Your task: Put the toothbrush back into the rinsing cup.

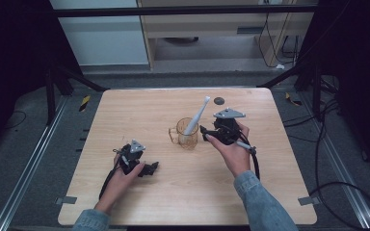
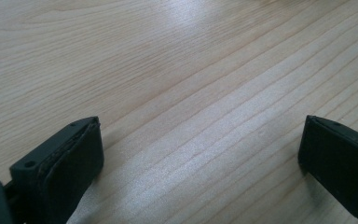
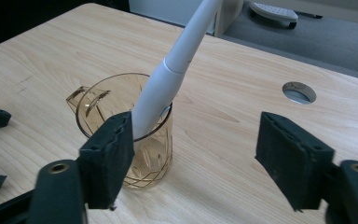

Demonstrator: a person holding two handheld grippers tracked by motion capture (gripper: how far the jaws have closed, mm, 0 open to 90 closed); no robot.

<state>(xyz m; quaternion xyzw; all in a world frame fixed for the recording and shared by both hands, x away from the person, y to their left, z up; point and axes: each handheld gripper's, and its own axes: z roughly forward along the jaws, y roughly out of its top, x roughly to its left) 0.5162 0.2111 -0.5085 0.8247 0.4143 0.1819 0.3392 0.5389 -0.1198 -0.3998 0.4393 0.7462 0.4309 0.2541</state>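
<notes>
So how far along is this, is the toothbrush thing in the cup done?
Mostly done, it seems: the white electric toothbrush already stands tilted inside the amber cup, leaning on its rim. The right gripper sits beside the cup with its jaws apart, gripping nothing. The left gripper rests open over bare table. What's left is probably just drawing the right hand away.
</notes>
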